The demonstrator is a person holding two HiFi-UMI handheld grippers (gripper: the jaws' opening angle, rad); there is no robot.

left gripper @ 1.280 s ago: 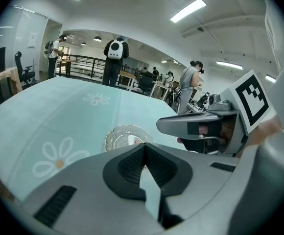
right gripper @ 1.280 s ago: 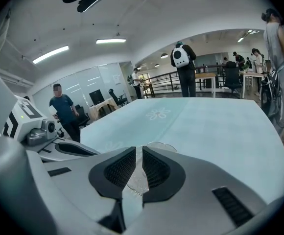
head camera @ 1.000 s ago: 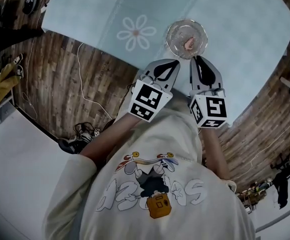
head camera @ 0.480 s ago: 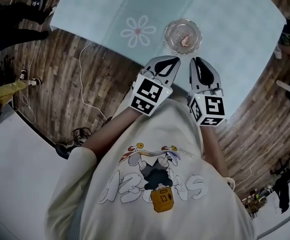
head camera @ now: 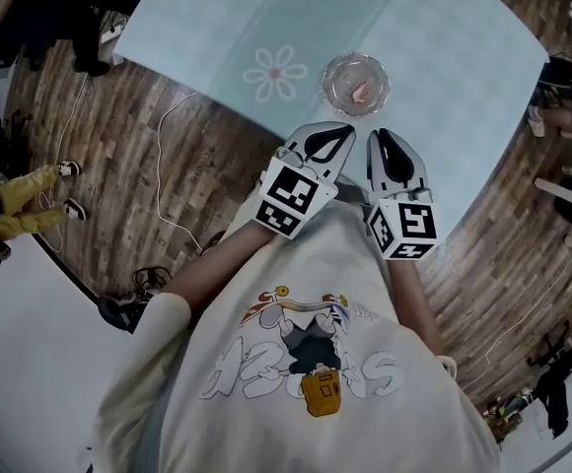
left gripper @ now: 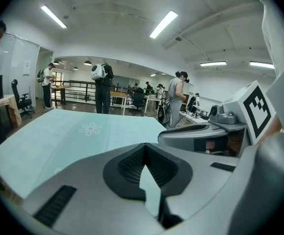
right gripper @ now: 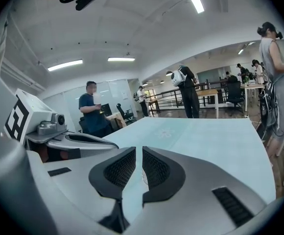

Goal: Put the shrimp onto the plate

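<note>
A small glass plate (head camera: 356, 84) stands on the light blue tablecloth (head camera: 444, 57), near the table's front edge. The pink shrimp (head camera: 362, 91) lies inside it. Both grippers hang side by side at the person's chest, just short of the plate and over the table's edge. My left gripper (head camera: 348, 126) (left gripper: 144, 145) has its tips together and holds nothing. My right gripper (head camera: 378, 134) (right gripper: 138, 150) shows only a thin slit between its pads, also empty. In both gripper views the jaws point level across the table, and the plate is not clearly visible in either.
White flower prints (head camera: 275, 73) mark the cloth left of the plate. Around the table is wooden floor (head camera: 138, 166) with a white cable (head camera: 173, 156). People stand and sit at desks beyond the table (left gripper: 102, 89) (right gripper: 93, 114). A yellow-sleeved figure (head camera: 15, 200) is at the left.
The table and plate look smaller and farther off as the view pulls back. Both grippers stay shut, side by side, a little farther from the plate. The shrimp has stayed in the plate.
</note>
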